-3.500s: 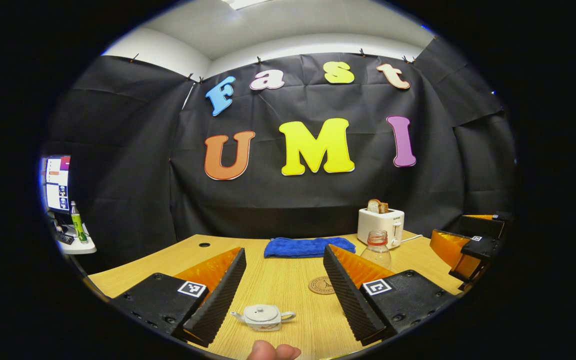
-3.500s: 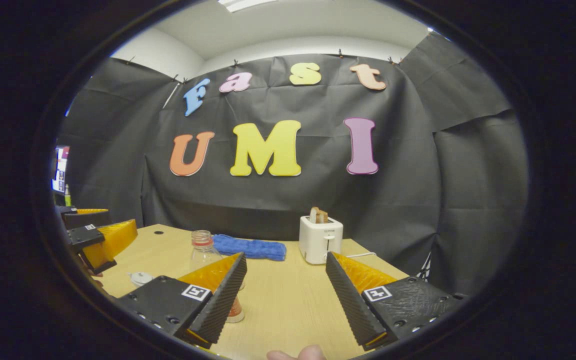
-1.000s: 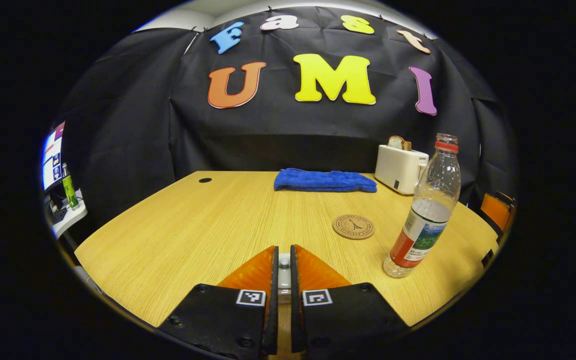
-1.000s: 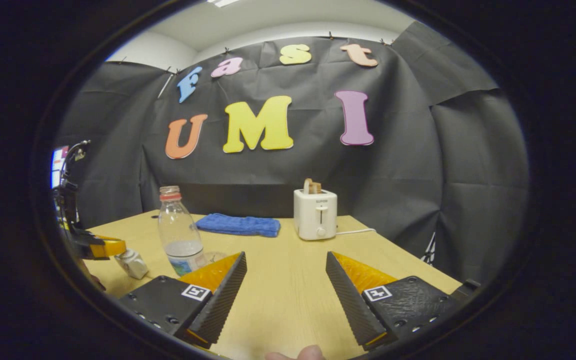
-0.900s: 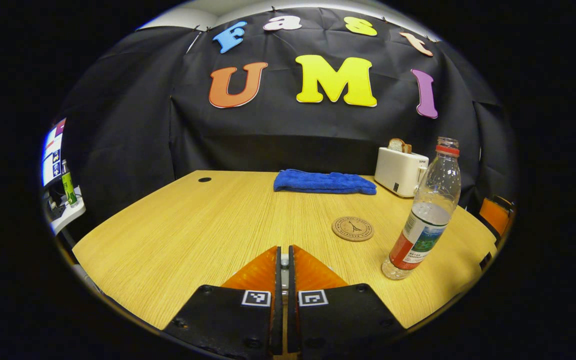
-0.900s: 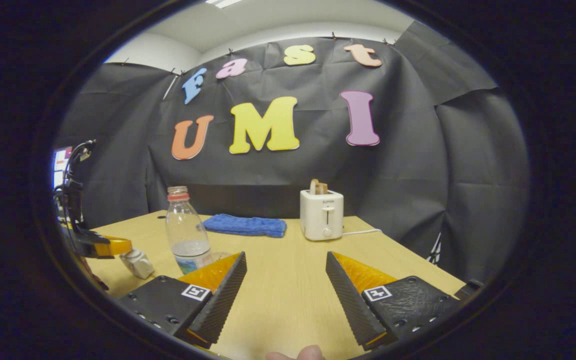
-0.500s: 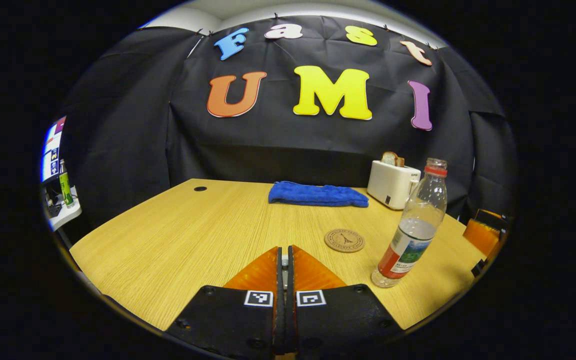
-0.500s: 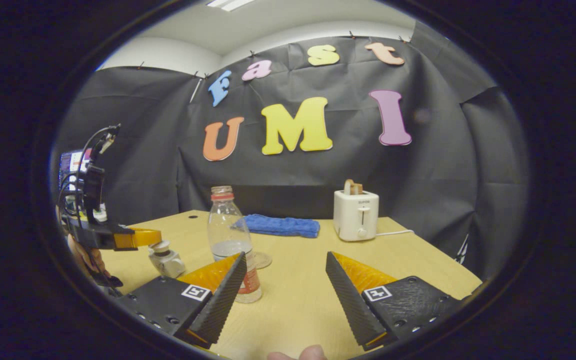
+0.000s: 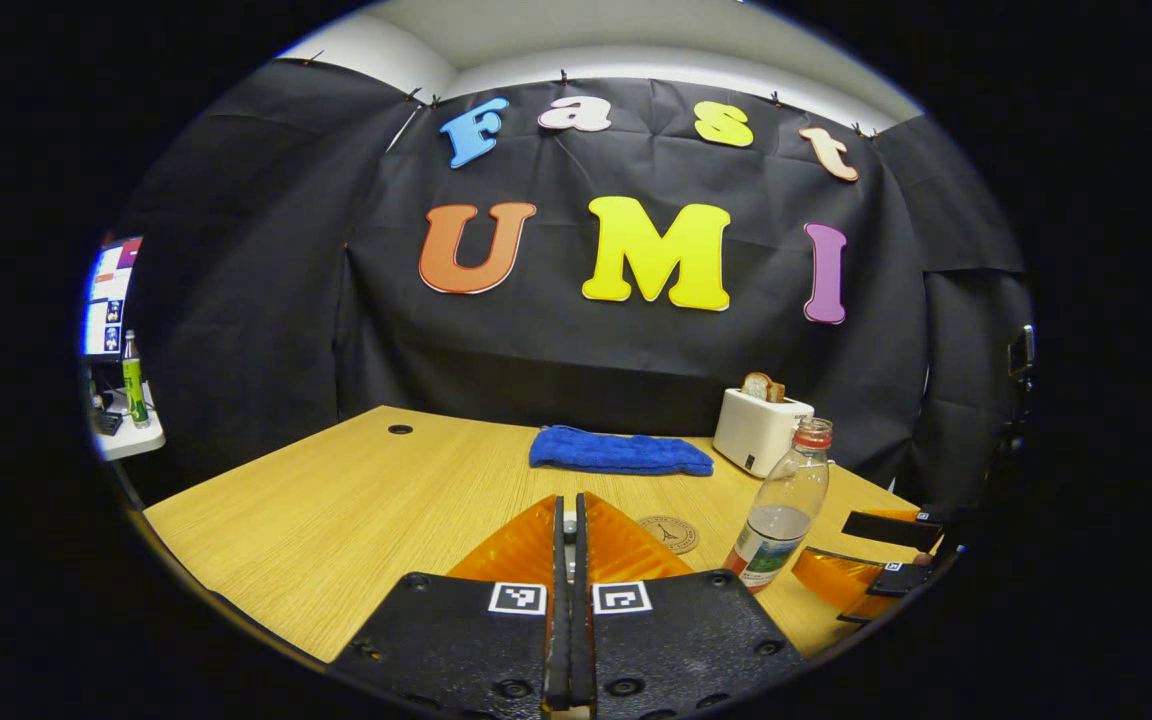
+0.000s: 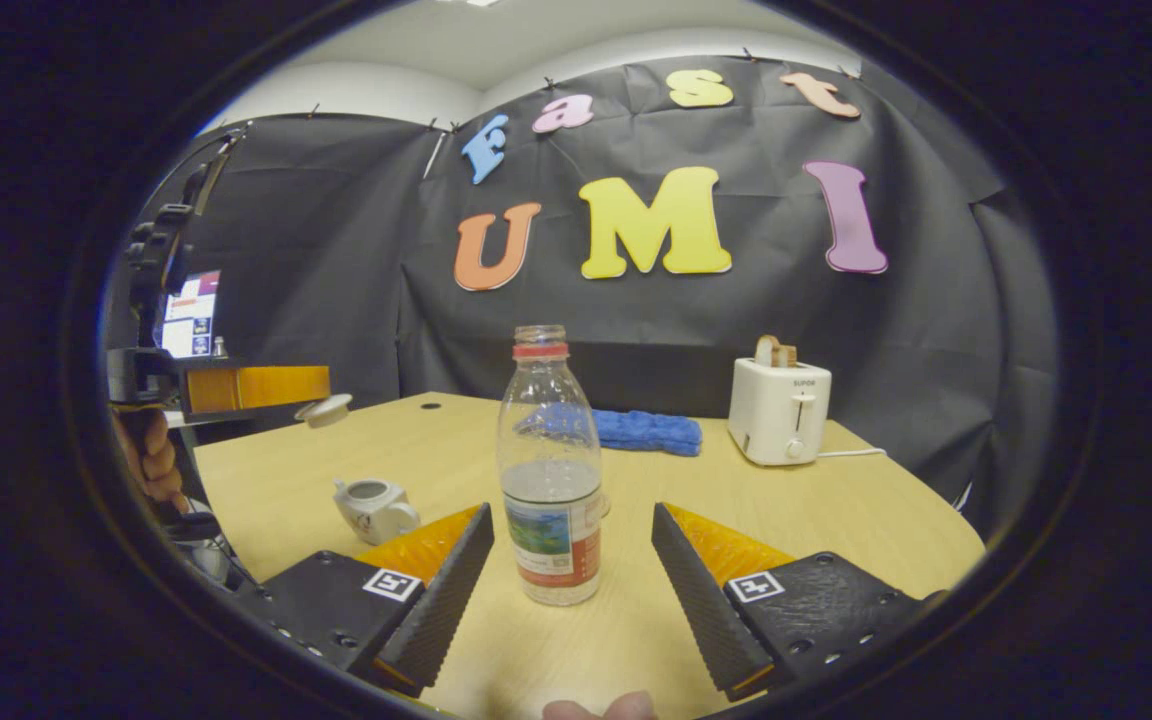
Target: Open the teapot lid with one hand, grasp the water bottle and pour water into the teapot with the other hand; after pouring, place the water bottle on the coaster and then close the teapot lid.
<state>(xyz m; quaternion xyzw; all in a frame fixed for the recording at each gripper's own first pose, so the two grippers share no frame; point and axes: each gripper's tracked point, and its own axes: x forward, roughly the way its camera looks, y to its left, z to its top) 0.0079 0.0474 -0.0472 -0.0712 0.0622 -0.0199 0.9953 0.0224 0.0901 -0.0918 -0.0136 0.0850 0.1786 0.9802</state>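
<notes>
The lid is off: in the right gripper view the left tool (image 10: 321, 400) is raised above the surface (image 10: 866, 510), its fingers pressed together on the teapot lid (image 10: 325, 409), and the teapot (image 10: 373, 508) sits open-mouthed below and a little to the side. That first step looks done — everything with the water is left: grasp, pour, set the bottle on the coaster (image 9: 669, 533), then close the lid.

The right tool (image 10: 568, 560) is spread wide, its fingers flanking the water bottle (image 10: 549, 480) without touching it, so the grasp is not yet made. The bottle stands upright on the surface, long axis vertical, its uncapped neck pointing straight up, roughly a third full. The teapot stands upright just to its left, near but apart; I cannot tell which way its spout points. In the left gripper view the coaster lies flat just beside the bottle's base.
</notes>
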